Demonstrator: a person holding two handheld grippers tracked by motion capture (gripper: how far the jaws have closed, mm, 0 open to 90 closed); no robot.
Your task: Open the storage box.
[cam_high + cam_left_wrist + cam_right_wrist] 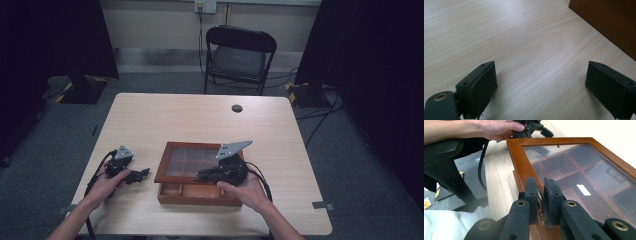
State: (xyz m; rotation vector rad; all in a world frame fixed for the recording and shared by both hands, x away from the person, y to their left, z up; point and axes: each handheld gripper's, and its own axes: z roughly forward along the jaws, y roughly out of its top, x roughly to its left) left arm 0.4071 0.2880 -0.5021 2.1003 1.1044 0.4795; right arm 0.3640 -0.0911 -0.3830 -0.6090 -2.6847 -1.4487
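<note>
1. Your right gripper (541,195) had its fingers (531,192) clenched on the small metal handle (540,202) at the front edge of the glass lid (584,177).
2. That lid sat partly raised over the wooden box (197,192), mid-bench (200,115).
3. Your left gripper (541,85) rested left of the box, fingers spread, grasping nothing.
4. The thin handle could slip out, dropping the lid; an unbraced box might slide.

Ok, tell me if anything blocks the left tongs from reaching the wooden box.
Nothing visible does. The left tongs stand open over bare table, and the wooden box lies just beyond them.
</note>
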